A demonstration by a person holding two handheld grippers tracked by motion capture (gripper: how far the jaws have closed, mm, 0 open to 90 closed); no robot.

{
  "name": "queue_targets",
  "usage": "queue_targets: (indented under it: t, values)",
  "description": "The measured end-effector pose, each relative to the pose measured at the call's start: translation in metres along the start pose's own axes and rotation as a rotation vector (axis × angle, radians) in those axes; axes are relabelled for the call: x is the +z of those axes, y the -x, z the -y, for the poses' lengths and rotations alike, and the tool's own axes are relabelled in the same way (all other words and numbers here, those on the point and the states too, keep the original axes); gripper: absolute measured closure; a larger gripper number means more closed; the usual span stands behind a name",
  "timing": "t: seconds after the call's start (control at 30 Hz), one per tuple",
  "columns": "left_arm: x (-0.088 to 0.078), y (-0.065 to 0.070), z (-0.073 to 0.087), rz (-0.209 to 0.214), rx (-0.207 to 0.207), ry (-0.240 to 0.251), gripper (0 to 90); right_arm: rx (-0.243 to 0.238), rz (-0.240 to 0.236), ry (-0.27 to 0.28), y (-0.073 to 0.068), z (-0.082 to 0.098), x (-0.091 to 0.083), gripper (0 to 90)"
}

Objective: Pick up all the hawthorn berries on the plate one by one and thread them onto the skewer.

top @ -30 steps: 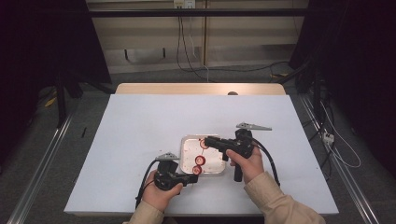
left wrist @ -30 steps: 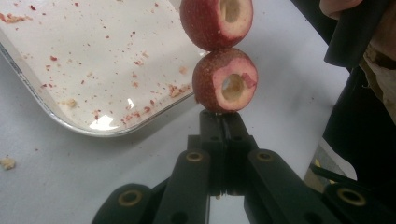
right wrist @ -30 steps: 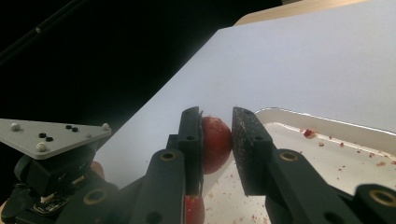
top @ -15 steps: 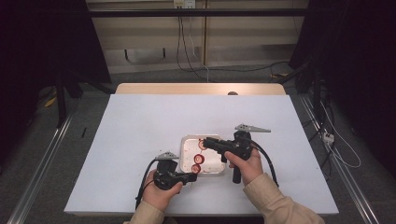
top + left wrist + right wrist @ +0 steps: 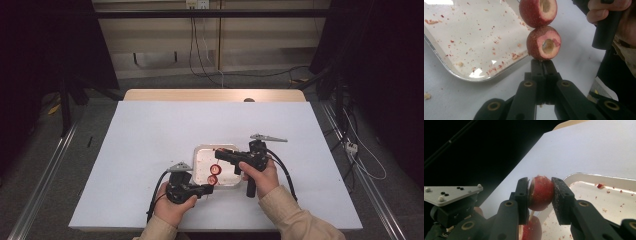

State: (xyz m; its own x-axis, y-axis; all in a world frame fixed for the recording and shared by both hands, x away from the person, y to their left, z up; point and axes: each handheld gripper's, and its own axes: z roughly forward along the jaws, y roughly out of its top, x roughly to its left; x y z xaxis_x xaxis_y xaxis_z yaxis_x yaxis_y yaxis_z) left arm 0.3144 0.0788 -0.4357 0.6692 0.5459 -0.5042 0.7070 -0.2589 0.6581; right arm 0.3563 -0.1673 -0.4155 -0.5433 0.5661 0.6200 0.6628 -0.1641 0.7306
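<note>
Nearest the tabletop's (image 5: 150, 140) front edge, the left gripper (image 5: 206, 188) is lying level in the person's left hand (image 5: 172, 210), its fingers pressed fully together on a thin wooden skewer (image 5: 531, 215); the left gripper view is showing them shut just below the fruit. 2 cored red fruits are sitting on that skewer, touching each other. The lower fruit (image 5: 544, 43) is resting right at the left fingertips, its hollowed core facing the camera. The upper fruit (image 5: 541, 192) is sitting between the fingers of the right gripper (image 5: 540, 192), which is reaching in from the right hand (image 5: 260, 175). Those fingers have just been opening a little; the left pad is lying against the fruit, while whether the right pad is touching it cannot be told. Both fruits are hanging over the front left corner of the metal tray (image 5: 200, 152), which is sitting a little right of the middle of the tabletop, toward its front edge. Red and pale crumbs (image 5: 496, 42) are lying scattered across the tray's floor.
</note>
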Motion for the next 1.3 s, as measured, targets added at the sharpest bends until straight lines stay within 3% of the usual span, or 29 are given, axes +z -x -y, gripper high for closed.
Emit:
queue_targets:
  t: [0.63, 0.83, 0.87, 0.9, 0.97, 1.13, 1.3]
  values:
    - [0.001, -0.001, 0.0, 0.001, -0.014, 0.002, 90.0, -0.004, 0.001, 0.015, -0.002, 0.0, -0.001, 73.3]
    - [-0.001, 0.001, -0.001, 0.0, -0.021, 0.029, 90.0, -0.018, 0.006, 0.022, -0.003, 0.001, -0.001, 74.2]
    - [-0.002, 0.001, -0.003, -0.007, -0.024, 0.045, 90.0, -0.028, 0.004, -0.003, -0.003, 0.002, 0.0, 74.4]
    - [-0.003, 0.001, -0.004, -0.019, -0.01, 0.028, 90.0, -0.033, 0.0, -0.026, -0.004, 0.006, 0.002, 74.5]
    - [-0.002, -0.001, -0.002, 0.003, -0.038, 0.026, 90.0, -0.031, -0.002, -0.014, -0.005, 0.009, 0.003, 74.6]
    - [-0.004, -0.002, -0.003, -0.006, -0.021, 0.026, 90.0, -0.013, -0.011, -0.013, -0.004, 0.009, 0.005, 74.6]
    - [-0.004, -0.002, -0.003, -0.014, -0.013, 0.03, 90.0, -0.028, -0.01, -0.01, -0.005, 0.007, 0.005, 74.4]
